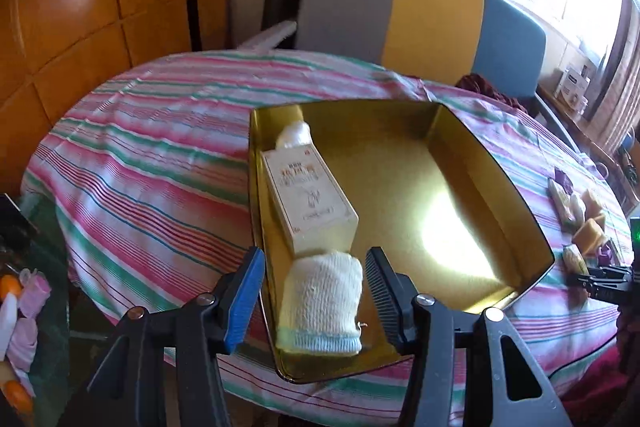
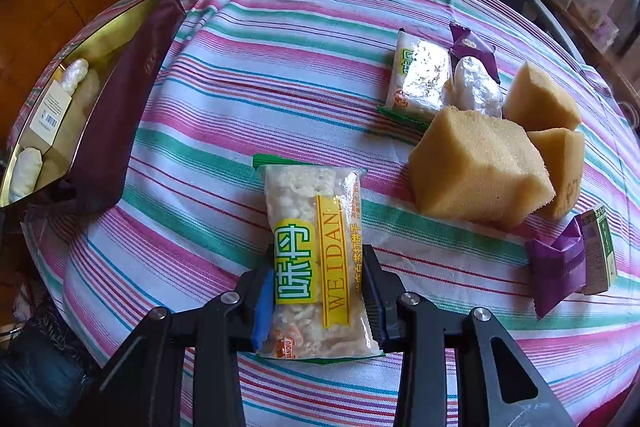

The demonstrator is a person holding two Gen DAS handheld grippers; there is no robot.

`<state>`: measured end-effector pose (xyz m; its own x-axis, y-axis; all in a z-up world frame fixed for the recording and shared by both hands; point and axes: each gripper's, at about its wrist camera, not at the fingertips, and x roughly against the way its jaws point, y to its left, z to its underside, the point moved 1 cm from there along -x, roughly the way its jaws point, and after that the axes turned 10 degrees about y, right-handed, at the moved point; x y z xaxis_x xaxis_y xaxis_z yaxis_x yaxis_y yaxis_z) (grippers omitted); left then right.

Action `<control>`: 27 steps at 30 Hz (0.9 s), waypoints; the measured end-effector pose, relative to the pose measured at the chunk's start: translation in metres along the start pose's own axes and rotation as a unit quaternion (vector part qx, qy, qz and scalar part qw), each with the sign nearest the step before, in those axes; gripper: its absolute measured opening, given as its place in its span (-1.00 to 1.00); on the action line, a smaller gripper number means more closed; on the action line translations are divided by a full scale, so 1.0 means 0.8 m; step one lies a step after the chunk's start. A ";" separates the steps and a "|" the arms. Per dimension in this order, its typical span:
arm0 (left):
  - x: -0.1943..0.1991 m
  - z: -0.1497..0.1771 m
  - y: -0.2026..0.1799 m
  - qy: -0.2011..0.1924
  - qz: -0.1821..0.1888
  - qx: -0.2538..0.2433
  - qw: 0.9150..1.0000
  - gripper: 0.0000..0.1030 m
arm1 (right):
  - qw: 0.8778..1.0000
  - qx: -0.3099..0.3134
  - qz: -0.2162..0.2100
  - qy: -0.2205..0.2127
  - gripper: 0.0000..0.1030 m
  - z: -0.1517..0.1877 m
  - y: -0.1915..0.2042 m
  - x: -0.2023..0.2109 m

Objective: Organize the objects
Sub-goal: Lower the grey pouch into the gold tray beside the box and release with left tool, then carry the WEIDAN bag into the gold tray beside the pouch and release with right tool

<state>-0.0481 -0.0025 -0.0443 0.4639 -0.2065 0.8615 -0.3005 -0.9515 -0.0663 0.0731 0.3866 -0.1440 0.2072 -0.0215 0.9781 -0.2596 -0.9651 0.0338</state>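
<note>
The right gripper (image 2: 318, 287) pinched the cracker packet (image 2: 316, 259) just above the striped surface (image 2: 240, 75), where its slick wrapper might slip free, while the left gripper (image 1: 316, 285) hung spread around the knit roll (image 1: 320, 307) inside the gold tin (image 1: 532, 223).

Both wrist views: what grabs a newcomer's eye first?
In the right view, the right gripper is shut on a WEIDAN snack pack over the striped tablecloth, with three yellow sponges to its right. In the left view, the open left gripper straddles a rolled sock in the gold tin.
</note>
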 end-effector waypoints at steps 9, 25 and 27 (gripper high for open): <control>0.012 -0.002 -0.003 -0.012 0.000 -0.003 1.000 0.03 | 1.000 -0.026 -0.009 0.000 -0.25 -0.003 0.007 0.004; 0.010 0.001 0.022 -0.017 0.004 0.029 0.999 0.03 | 0.990 0.049 -0.094 -0.092 -0.25 -0.068 0.154 0.115; 0.011 0.001 0.032 -0.019 0.000 0.041 0.999 0.03 | 0.988 0.076 -0.107 -0.086 -0.25 -0.082 0.192 0.114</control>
<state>-0.0513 -0.0287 -0.0389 0.4958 -0.2139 0.8417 -0.2329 -0.9664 -0.1084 -0.0099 0.2537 -0.0360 0.4023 0.1562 0.9021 -0.0507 -0.9800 0.1923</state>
